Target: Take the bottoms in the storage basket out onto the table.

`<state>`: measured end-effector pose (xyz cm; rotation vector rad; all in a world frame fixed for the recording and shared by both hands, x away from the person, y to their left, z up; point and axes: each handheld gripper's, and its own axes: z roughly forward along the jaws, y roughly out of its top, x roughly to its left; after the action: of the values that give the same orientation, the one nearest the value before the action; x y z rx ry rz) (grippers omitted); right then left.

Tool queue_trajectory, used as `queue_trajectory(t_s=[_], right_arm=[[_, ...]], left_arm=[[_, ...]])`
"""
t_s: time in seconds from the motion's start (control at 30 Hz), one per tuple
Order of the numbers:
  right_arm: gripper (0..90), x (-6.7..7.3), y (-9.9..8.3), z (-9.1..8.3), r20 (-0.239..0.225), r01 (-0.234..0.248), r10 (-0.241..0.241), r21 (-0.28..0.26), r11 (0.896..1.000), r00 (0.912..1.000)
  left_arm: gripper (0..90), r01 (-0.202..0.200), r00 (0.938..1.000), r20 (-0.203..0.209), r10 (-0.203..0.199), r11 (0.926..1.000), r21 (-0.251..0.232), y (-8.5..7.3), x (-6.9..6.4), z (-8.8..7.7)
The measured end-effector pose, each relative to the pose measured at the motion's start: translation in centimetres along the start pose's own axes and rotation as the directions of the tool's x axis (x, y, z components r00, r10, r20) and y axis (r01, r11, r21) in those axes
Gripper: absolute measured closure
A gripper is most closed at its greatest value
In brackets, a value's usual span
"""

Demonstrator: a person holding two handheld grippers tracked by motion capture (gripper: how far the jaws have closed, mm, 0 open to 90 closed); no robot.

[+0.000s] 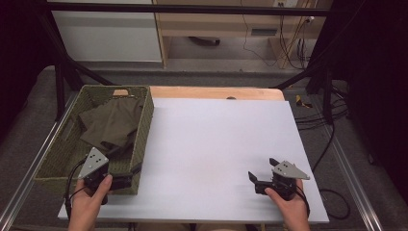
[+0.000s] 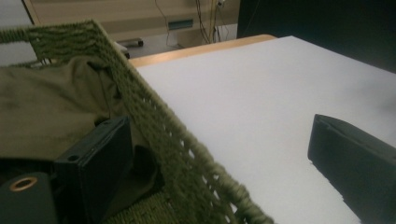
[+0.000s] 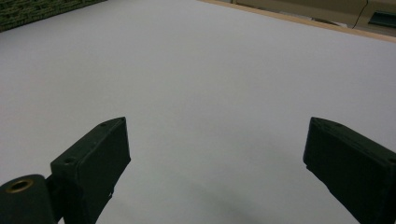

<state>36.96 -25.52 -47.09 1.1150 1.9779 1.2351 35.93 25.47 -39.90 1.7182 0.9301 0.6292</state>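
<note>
A green woven basket [image 1: 146,120] stands at the left of the white board [image 1: 216,144]. An olive cloth [image 1: 113,122] lies crumpled inside it. My left gripper [image 1: 134,174] is at the basket's near right corner. In the left gripper view it [image 2: 219,123] is open and straddles the basket wall [image 2: 154,121], one jaw inside by the cloth [image 2: 46,107], the other outside over the board. My right gripper [image 1: 262,168] rests low at the board's near right. It [image 3: 217,123] is open, with bare board [image 3: 210,56] between its jaws.
The wooden table edge [image 1: 216,92] shows beyond the board. Black frame poles [image 1: 60,91] rise at the back left and right. Cables [image 1: 332,115] lie on the floor to the right. A strip of the basket [image 3: 37,11] crosses the top left corner of the right gripper view.
</note>
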Motion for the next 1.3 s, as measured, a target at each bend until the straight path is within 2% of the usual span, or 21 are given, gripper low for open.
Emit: queue_trajectory(t_s=[0.13, 0.23, 0.33, 0.37, 0.43, 0.47, 0.53, 0.6, 0.63, 0.67, 0.7, 0.77, 0.8, 0.87, 0.93, 0.97, 1.1, 1.2, 1.27, 1.3], right_arm=[[7.4, 0.0, 0.0, 0.1, 0.000, 0.003, -0.003, 0.003, 1.000, 1.0000], [7.5, 0.0, 0.0, 0.0, -0.002, 0.001, -0.001, 0.000, 1.000, 1.0000], [7.5, 0.1, 0.0, 0.0, -0.007, 0.007, -0.007, 0.000, 1.000, 0.9999], [7.5, 0.1, 0.0, 0.0, -0.015, 0.004, -0.004, 0.000, 1.000, 0.9999], [7.5, 0.2, -0.1, 0.0, -0.017, 0.004, -0.004, 0.002, 1.000, 0.9999], [7.5, 0.3, 0.0, -0.1, -0.018, 0.002, -0.002, 0.002, 1.000, 0.9998], [7.5, 0.4, 0.0, -0.1, -0.021, 0.006, -0.006, -0.001, 1.000, 0.9998], [7.8, 0.5, 0.0, 0.0, -0.022, 0.007, -0.007, 0.003, 1.000, 0.9997], [7.8, 0.5, 0.0, 0.1, -0.023, 0.011, -0.011, 0.007, 1.000, 0.9997], [7.8, 0.7, 0.0, 0.1, -0.025, 0.014, -0.014, 0.013, 1.000, 0.9996], [7.8, 0.7, 0.0, 0.1, -0.025, 0.014, -0.014, 0.013, 1.000, 0.9996], [7.8, 0.9, 0.0, 0.2, -0.032, 0.031, -0.030, 0.016, 0.999, 0.9990], [7.9, 1.1, 0.0, 0.3, -0.035, 0.039, -0.039, 0.015, 0.999, 0.9986], [7.9, 1.2, 0.0, 0.3, -0.033, 0.042, -0.041, 0.017, 0.999, 0.9986], [7.9, 1.2, 0.0, 0.2, -0.030, 0.041, -0.040, 0.014, 0.999, 0.9987], [7.9, 1.1, 0.0, 0.2, -0.027, 0.039, -0.038, 0.012, 0.999, 0.9989], [7.9, 1.0, 0.0, 0.2, -0.024, 0.035, -0.035, 0.012, 0.999, 0.9991], [7.9, 1.1, 0.2, 0.2, -0.025, 0.041, -0.041, 0.008, 0.999, 0.9989], [7.9, 1.2, 0.2, 0.3, -0.027, 0.044, -0.043, 0.008, 0.999, 0.9987], [7.9, 1.3, 0.2, 0.3, -0.028, 0.048, -0.047, 0.014, 0.999, 0.9985]], left_arm=[[6.8, -0.006, 0.9999, -0.012, 0.006, 0.9993, -0.036, 1.0, 0.0, -0.6], [6.8, 0.004, 0.9998, -0.018, -0.004, 0.9998, -0.021, 1.7, 0.4, -0.8], [7.2, 0.017, 0.9992, -0.037, -0.017, 0.9998, -0.008, 2.5, 0.6, -0.2], [8.3, -0.008, 0.9977, -0.067, 0.009, 0.9997, 0.024, 3.3, 0.7, 0.3], [8.3, -0.022, 0.9968, -0.076, 0.025, 0.9990, 0.038, 3.7, 0.7, 0.6], [8.2, -0.045, 0.9949, -0.087, 0.051, 0.9963, 0.073, 4.5, 0.9, 1.0], [8.2, -0.077, 0.9916, -0.094, 0.089, 0.9888, 0.128, 5.2, 1.2, 1.3], [8.0, -0.120, 0.9840, -0.107, 0.142, 0.9745, 0.189, 5.6, 1.5, 1.5], [8.1, -0.120, 0.9840, -0.107, 0.142, 0.9745, 0.189, 5.6, 1.5, 1.5], [8.1, -0.127, 0.9810, -0.115, 0.156, 0.9664, 0.224, 6.0, 2.0, 1.5], [8.2, -0.127, 0.9810, -0.115, 0.156, 0.9664, 0.224, 6.0, 2.0, 1.5], [8.2, -0.119, 0.9800, -0.124, 0.155, 0.9588, 0.258, 6.3, 2.6, 1.7], [8.2, -0.130, 0.9754, -0.134, 0.175, 0.9479, 0.291, 6.6, 3.2, 1.9], [8.2, -0.130, 0.9748, -0.136, 0.177, 0.9453, 0.299, 6.8, 3.5, 2.1], [8.1, -0.122, 0.9778, -0.125, 0.168, 0.9420, 0.313, 7.1, 4.0, 2.5], [8.1, -0.131, 0.9752, -0.128, 0.180, 0.9368, 0.324, 7.3, 4.4, 3.1], [8.6, -0.137, 0.9715, -0.135, 0.195, 0.9263, 0.351, 7.3, 5.1, 4.4], [9.1, -0.137, 0.9686, -0.145, 0.202, 0.9207, 0.366, 7.2, 5.5, 5.4], [9.2, -0.132, 0.9686, -0.149, 0.199, 0.9198, 0.370, 7.2, 5.7, 5.8], [9.2, -0.122, 0.9673, -0.162, 0.195, 0.9178, 0.378, 6.9, 6.2, 6.5]])
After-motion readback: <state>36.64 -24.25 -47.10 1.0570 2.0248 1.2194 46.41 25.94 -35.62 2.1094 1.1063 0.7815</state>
